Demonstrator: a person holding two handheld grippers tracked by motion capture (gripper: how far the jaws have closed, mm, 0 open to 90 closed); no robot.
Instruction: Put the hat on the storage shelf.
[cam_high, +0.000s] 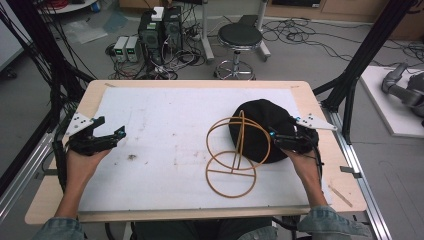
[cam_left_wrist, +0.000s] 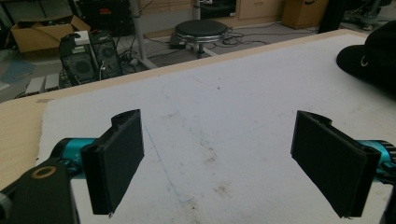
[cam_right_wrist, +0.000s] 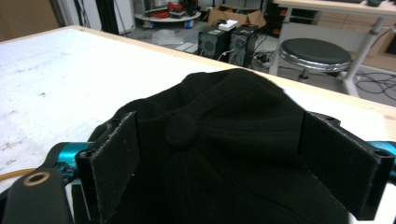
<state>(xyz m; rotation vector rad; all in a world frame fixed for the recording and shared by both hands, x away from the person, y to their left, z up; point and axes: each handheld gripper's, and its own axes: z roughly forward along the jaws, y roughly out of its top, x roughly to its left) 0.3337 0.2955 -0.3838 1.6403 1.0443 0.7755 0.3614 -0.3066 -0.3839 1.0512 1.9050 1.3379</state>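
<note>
Down at the near edge, 2 forearms come in over the table, a gripper in each hand. Nearest the action is the wire stand, tan rings and hoops, sitting on the white mat just left of the right hand. The right gripper is right up against the black cap. From its own camera, the jaws stand apart on either side of the crown, top button dead centre between them, nothing clamped yet. So the cap lies straight ahead of the right gripper and touching distance away, with the stand just beyond its left rim. That hand is clearly the nearer one. The left gripper sits well apart on the far left, jaws wide, bare mat between them. Beyond the table, a stool and computer boxes on the floor.
</note>
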